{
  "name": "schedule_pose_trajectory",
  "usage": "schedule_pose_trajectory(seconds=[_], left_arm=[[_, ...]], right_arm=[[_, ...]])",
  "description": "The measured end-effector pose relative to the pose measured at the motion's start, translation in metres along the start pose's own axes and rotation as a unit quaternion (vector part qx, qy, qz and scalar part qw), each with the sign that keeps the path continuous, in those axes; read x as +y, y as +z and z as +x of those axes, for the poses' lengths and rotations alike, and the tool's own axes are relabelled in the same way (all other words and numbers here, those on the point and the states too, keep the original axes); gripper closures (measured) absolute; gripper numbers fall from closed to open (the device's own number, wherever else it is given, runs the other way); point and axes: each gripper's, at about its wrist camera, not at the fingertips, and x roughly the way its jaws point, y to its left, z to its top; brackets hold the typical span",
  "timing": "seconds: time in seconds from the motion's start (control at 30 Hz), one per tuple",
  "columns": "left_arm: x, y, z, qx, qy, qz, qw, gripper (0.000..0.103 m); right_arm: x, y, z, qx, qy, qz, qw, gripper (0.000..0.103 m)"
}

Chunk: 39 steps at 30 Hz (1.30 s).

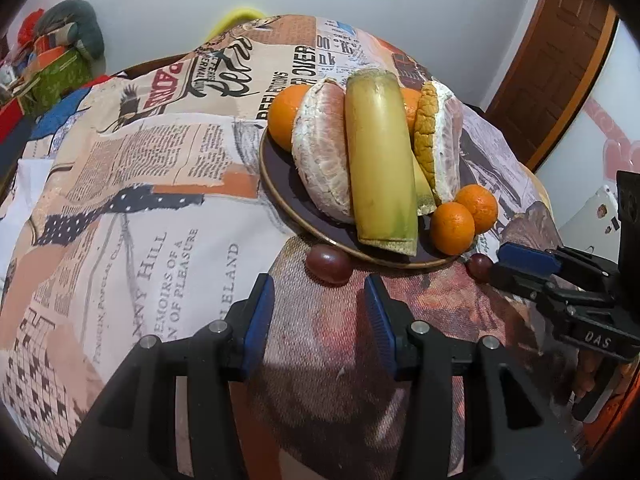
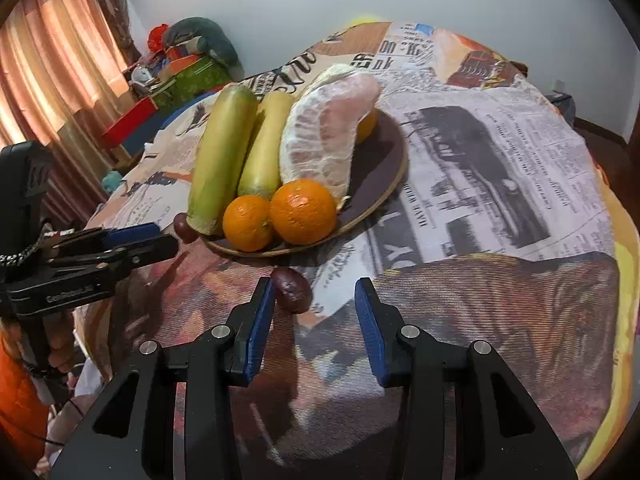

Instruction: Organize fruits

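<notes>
So the dark plate on the worktop is pretty loaded: two peeled pomelo chunks, two long yellow-green stalks between them, plus small oranges at the near and far rim. Two dark red grapes are off the plate on the cloth, one right ahead of my left tool, the other by my right tool. Both tools are wide open, holding nothing
</notes>
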Motion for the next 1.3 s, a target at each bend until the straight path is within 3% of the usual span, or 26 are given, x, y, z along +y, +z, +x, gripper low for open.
schedule_pose_trajectory(seconds=[0.17,0.27,0.47,0.7,1.3], left_arm=[[0.0,0.006,0.007,-0.004,-0.004,-0.003,1.0,0.057],[-0.001,0.006,0.008,-0.01,-0.008,0.003,0.9999,0.063],[-0.002,0.004,0.01,-0.012,-0.012,0.012,0.9998,0.079],[-0.003,0.003,0.007,-0.011,-0.007,0.012,0.9998,0.079],[-0.001,0.024,-0.016,-0.046,-0.003,0.008,0.9989,0.079]], right_arm=[[0.008,0.0,0.006,0.002,-0.001,-0.017,1.0,0.065],[0.01,-0.001,0.007,0.0,-0.004,-0.025,1.0,0.065],[0.01,-0.002,0.007,-0.004,-0.004,-0.023,1.0,0.081],[0.011,-0.003,0.004,-0.006,0.001,-0.018,1.0,0.087],[-0.006,0.019,-0.025,-0.06,-0.029,-0.006,0.998,0.087]])
